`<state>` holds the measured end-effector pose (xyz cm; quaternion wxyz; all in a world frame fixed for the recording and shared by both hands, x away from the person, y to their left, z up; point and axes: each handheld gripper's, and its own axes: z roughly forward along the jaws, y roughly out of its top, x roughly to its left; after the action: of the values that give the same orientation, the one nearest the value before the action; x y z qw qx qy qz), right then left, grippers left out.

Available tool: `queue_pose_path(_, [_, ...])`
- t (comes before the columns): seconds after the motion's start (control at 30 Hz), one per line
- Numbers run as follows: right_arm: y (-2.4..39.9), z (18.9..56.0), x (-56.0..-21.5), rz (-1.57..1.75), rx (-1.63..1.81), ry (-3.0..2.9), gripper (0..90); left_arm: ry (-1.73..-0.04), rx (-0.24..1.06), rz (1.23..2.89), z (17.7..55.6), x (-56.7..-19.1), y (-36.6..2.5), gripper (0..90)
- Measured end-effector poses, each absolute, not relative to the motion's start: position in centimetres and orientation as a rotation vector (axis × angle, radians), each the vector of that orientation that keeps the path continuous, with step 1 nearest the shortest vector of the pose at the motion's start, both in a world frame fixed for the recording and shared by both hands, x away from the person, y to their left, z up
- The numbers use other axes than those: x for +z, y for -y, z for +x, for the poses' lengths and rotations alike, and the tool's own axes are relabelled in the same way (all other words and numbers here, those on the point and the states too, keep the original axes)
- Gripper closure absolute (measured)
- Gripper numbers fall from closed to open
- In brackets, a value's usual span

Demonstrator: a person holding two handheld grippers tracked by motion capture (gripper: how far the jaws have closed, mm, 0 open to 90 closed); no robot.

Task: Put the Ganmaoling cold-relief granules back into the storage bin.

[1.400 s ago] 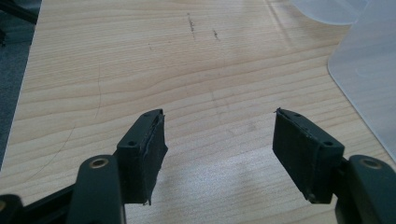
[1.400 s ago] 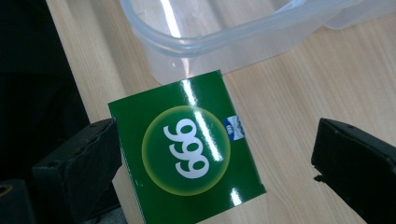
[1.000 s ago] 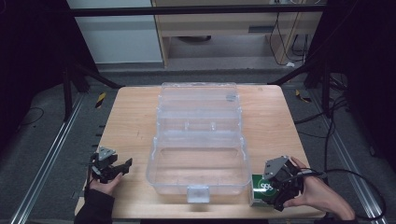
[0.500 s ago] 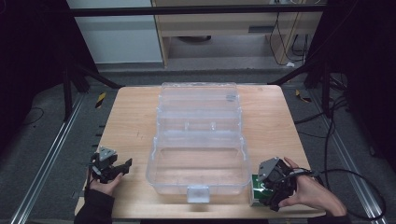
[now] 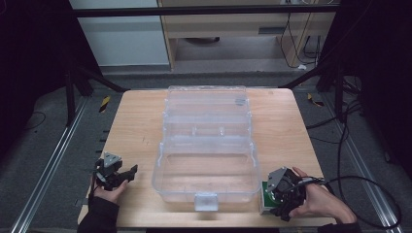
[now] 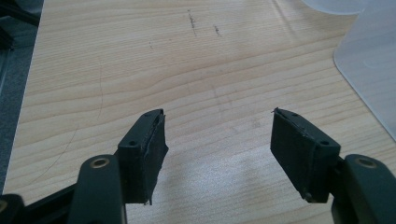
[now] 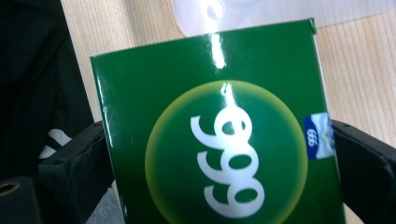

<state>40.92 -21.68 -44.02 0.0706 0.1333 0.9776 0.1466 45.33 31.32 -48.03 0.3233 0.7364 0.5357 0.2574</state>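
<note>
while the left gripper rests wide open over the bare wooden table near left, the right gripper near right clamps a glossy green cardboard box, apparently touching the table, beside the open clear plastic organizer case.

Table: light wood, grain runs side to side; faint dark scratches toward its left edge.
Floor: grey carpet on all sides of the table.
Rails: one metal rail off the left edge, another off the right edge.
Hazard markers: yellow-black piece on the floor by the far left corner; a second by the far right corner.
Struts: black, slanting, one beyond each far corner.
Cable: black, on the floor off the right edge.
Background: wooden unit and white panel beyond the far edge.
</note>
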Motion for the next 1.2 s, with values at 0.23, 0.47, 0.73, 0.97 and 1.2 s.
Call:
queue_pose_path(0.23, [21.4, 41.2, -44.3, 0.380, 0.421, -2.969, 7.1, -1.405, 0.674, 1.935, 45.3, -48.1, -31.3, 34.9])
queue_pose_path(0.47, [21.4, 41.2, -44.3, 0.365, 0.403, -2.979, 10.4, -1.405, 0.675, 1.934, 45.3, -48.1, -31.3, 35.0])
queue_pose_path(0.73, [21.8, 40.9, -44.0, 0.391, 0.410, -2.994, 15.6, -1.405, 0.675, 1.935, 45.3, -48.1, -31.3, 35.1])
queue_pose_path(0.97, [21.9, 40.9, -43.8, 0.395, 0.432, -2.996, 16.2, -1.406, 0.674, 1.938, 45.4, -48.1, -31.3, 35.1])
queue_pose_path(1.2, [22.5, 39.9, -41.9, 0.404, 0.501, -2.957, 16.3, -1.406, 0.672, 1.940, 45.4, -48.1, -31.3, 35.1])
